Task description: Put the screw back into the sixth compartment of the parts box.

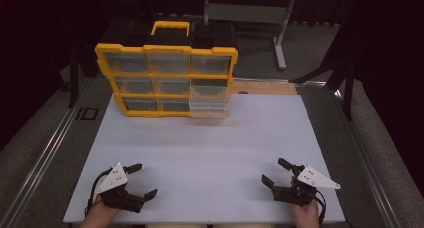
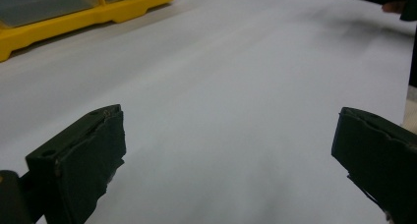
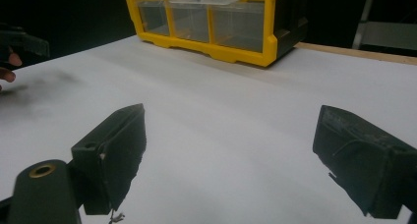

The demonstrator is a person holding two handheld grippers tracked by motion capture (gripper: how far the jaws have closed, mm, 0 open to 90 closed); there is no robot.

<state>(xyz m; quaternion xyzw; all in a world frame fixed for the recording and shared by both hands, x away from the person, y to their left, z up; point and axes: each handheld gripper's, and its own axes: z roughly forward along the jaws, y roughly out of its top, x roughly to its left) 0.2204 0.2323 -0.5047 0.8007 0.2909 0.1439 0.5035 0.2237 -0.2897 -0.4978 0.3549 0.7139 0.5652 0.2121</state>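
Well apart, hand-held grippers (image 1: 141, 180) (image 1: 276, 171) and unlabelled organiser (image 1: 165, 80).

A dark room with grey carpet floor (image 1: 45, 123) and a metal-legged desk (image 1: 283, 35) behind.

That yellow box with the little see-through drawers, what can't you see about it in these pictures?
- Drawer contents: in the high view the yellow box is far off and its drawers are too small and hazy to tell.
- Most of the box: cut off by the top edge in the left gripper view.
- Its upper rows: cut off by the top edge in the right gripper view.
- Its back: faces away from the camera.
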